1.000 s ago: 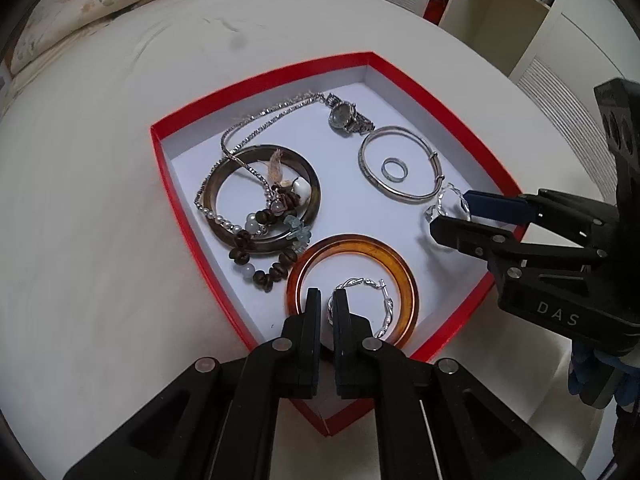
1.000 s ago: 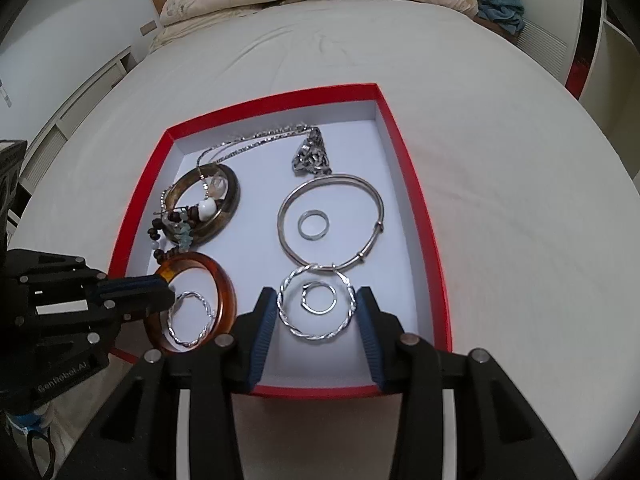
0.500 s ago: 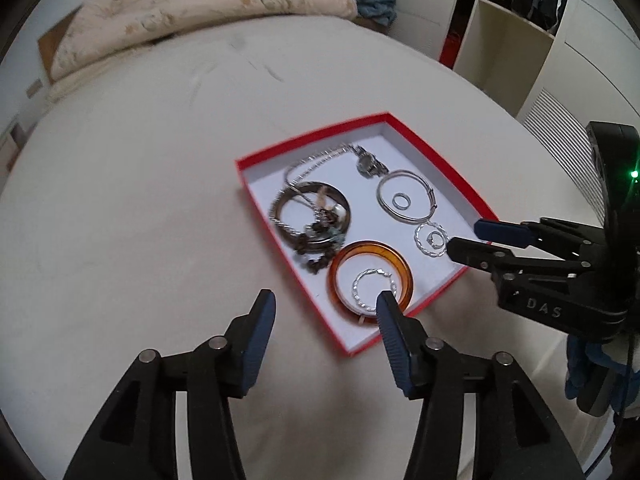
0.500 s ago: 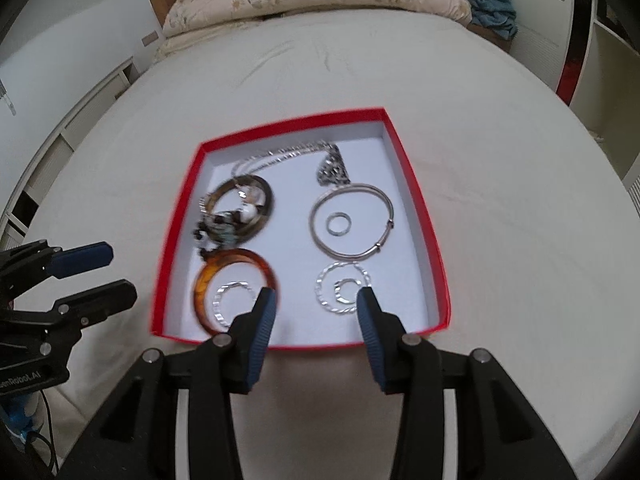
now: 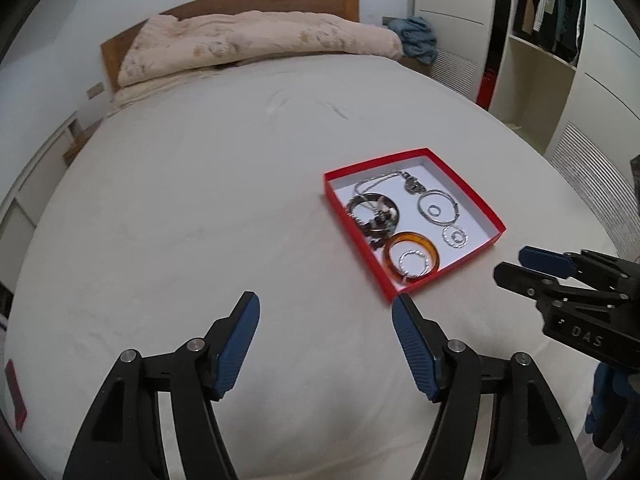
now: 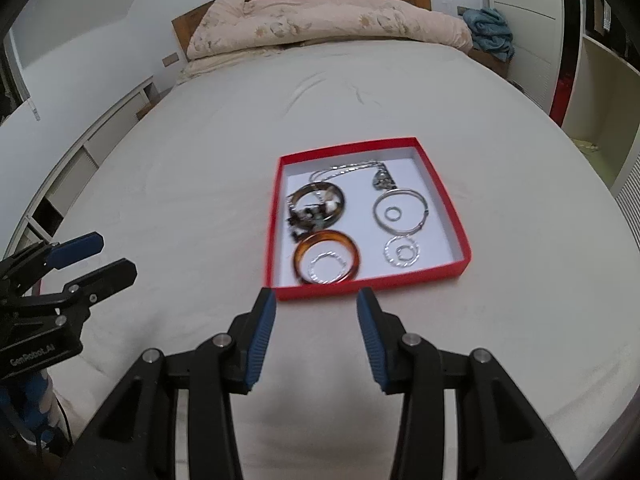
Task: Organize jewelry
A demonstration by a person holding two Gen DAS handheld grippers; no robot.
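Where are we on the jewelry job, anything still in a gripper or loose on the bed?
Looks nearly finished. Done: the bangles, rings, chain and amber bangle all lie inside the red tray, a twisted silver hoop nested in the amber one. In hand: nothing; the left gripper and right gripper are open and empty above the bed. Left: no loose jewelry visible outside the tray.

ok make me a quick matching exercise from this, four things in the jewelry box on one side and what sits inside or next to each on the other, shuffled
Things:
1. amber bangle
2. plain silver bangle
3. dark bangle
4. red box

Descriptions:
A. a small ring lies inside it
B. holds all the jewelry, on the bed
C. a twisted silver hoop lies inside it
D. beads and a chain lie across it

Pairs: 1-C, 2-A, 3-D, 4-B
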